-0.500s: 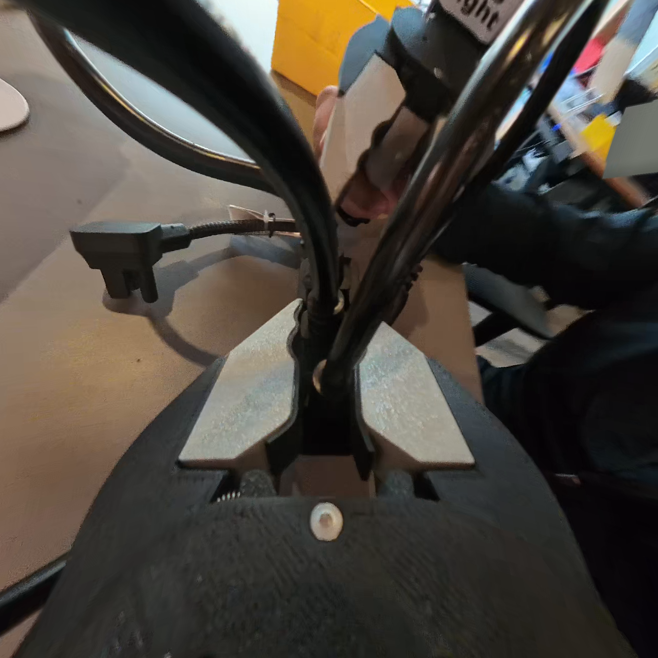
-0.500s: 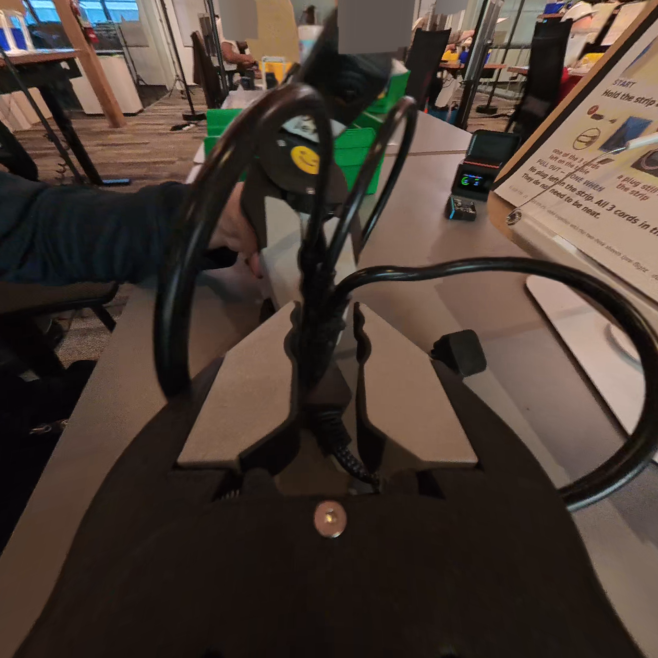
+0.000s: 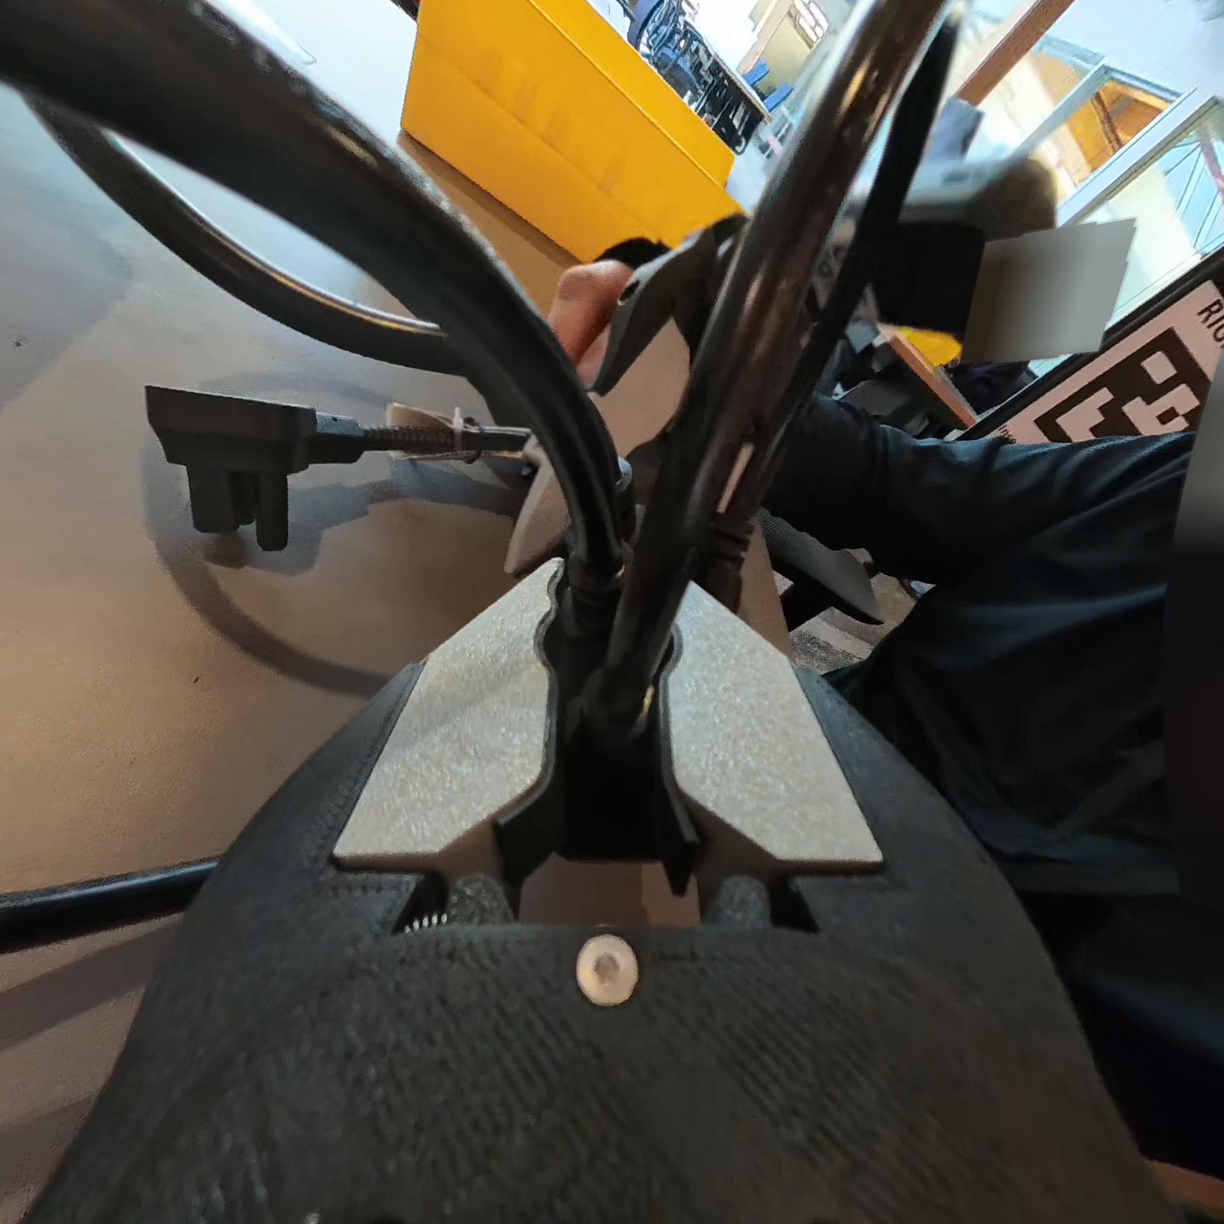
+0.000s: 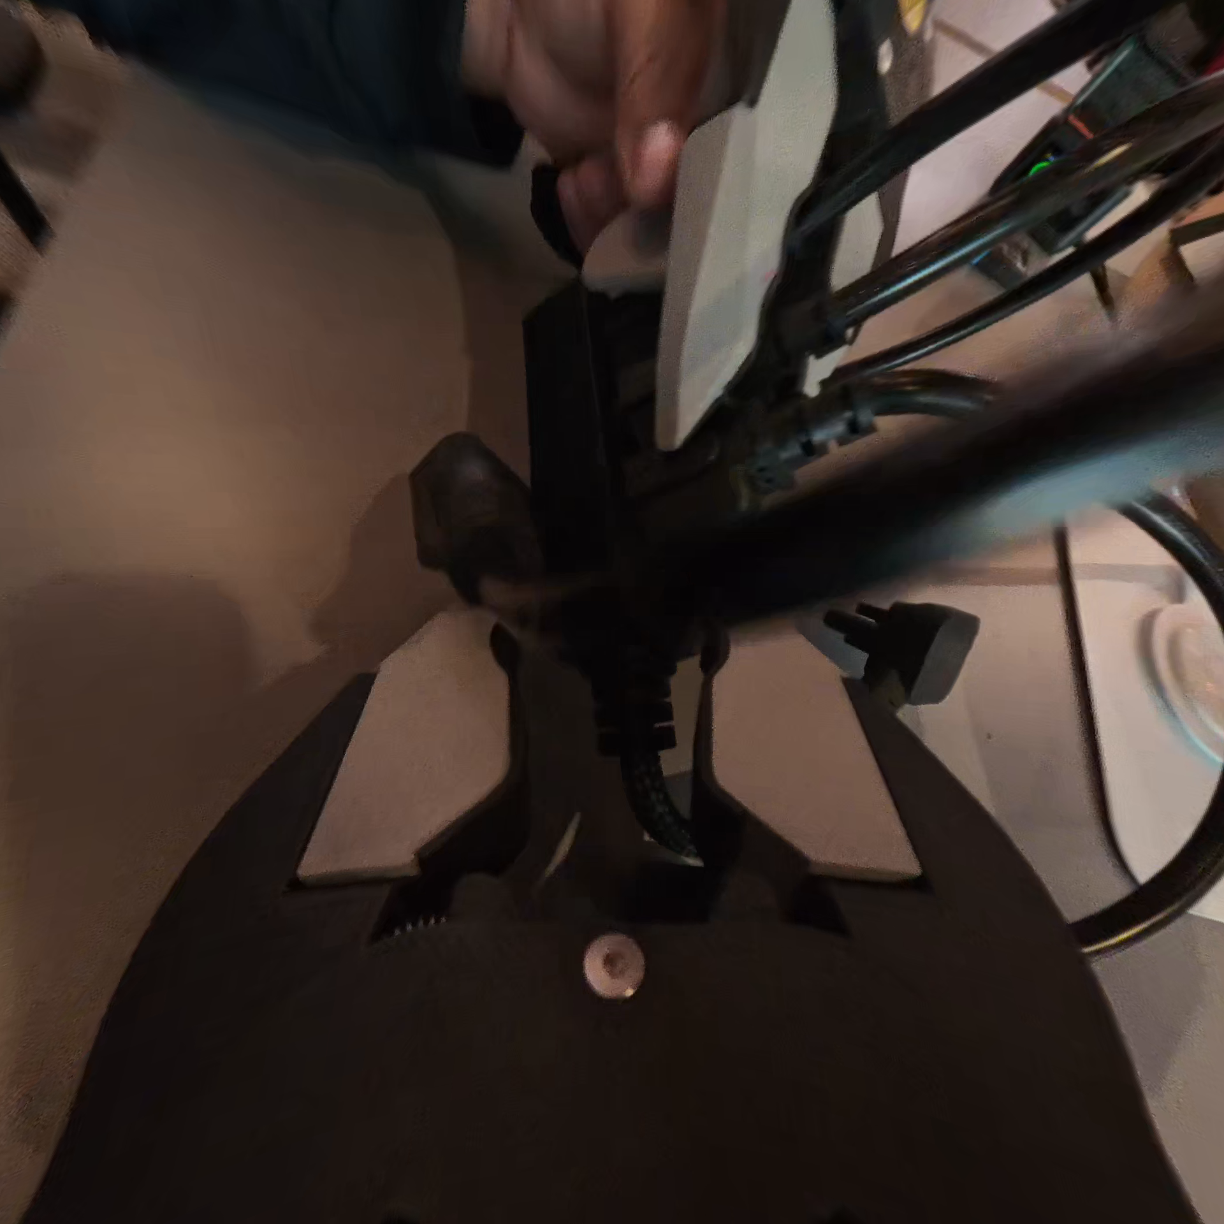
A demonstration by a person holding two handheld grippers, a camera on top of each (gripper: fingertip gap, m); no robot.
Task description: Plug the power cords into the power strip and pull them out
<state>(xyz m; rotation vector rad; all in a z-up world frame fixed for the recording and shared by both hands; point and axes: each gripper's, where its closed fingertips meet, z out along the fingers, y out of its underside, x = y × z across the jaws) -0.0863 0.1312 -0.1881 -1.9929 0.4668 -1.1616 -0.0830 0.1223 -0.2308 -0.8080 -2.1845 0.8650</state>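
My left gripper [image 3: 612,596] is shut on the black power strip [image 3: 616,795], which sits deep between its jaws. Thick black cords [image 3: 463,318] rise out of the strip. In the right wrist view the strip [image 4: 569,410] stands on end under the left gripper's grey finger [image 4: 722,278], with plugs and cords [image 4: 815,424] on its right face and a black plug [image 4: 470,510] at its lower left. My right gripper [image 4: 606,636] has its jaws apart around the ribbed sleeve of a braided cord [image 4: 636,715] at the strip's near end. A loose plug [image 3: 225,457] lies on the table.
A tan table [image 3: 132,662] lies below. A yellow box [image 3: 556,126] stands at the back. A person's sleeve [image 3: 960,497] crosses on the right. The loose plug [image 4: 920,649] and a white mat [image 4: 1126,662] lie to the right in the right wrist view. The left gripper's tips are roughly 4 cm from the right gripper's. From the right gripper's tips to the loose plug [image 3: 225,457] is close to 8 cm.
My right gripper has tipped down towards the table and its jaws have moved wider apart. The left gripper still holds the strip and has tilted up a little.
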